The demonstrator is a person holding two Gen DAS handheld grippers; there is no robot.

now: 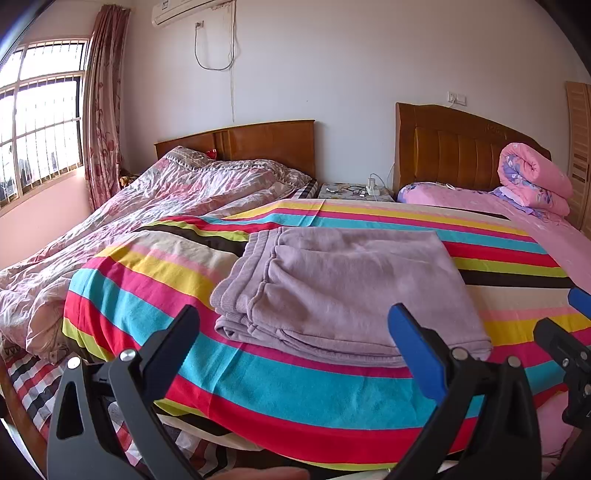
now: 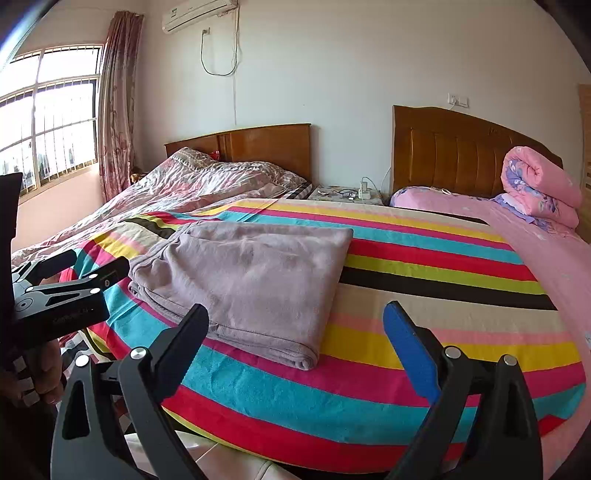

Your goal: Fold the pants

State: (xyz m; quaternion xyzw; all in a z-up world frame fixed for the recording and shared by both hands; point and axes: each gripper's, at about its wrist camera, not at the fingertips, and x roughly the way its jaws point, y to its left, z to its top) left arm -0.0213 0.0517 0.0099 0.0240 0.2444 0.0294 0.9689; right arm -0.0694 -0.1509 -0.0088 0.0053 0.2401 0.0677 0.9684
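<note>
Lilac fleece pants (image 1: 343, 291) lie folded into a flat, roughly rectangular stack on a striped bedspread (image 1: 280, 391), near the foot of the bed and toward its left side. The stack's long axis runs from the near edge of the bed toward the headboards, angled slightly to the right; the layered edges and ribbed band face left, the smooth fold faces right.

The left gripper (image 1: 295, 328) hovers just short of the stack's near edge, its black finger and blue-padded finger spread wide, holding nothing. The right gripper (image 2: 297, 328) hangs low over the near edge of the bed, its fingers likewise spread wide and empty, with the pants (image 2: 255, 280) ahead and to its left. In the right wrist view the left gripper (image 2: 70, 273) shows from the side, held by a hand (image 2: 33, 376) at the lower left.

Nothing lies between either gripper and the pants. A crumpled pink floral quilt (image 1: 155, 199) covers the bed to the left, just beside the striped spread. A rolled pink floral duvet (image 1: 535, 181) rests against the right wooden headboard (image 1: 454, 151) on a pink sheet (image 1: 554, 236). Between the two headboards stands a bedside table (image 1: 354, 192) carrying a white power strip (image 1: 373, 190), cables and what look like glasses. A barred window (image 1: 40, 122) and patterned curtain (image 1: 103, 107) fill the left wall; an air conditioner (image 1: 184, 11) is mounted above.
</note>
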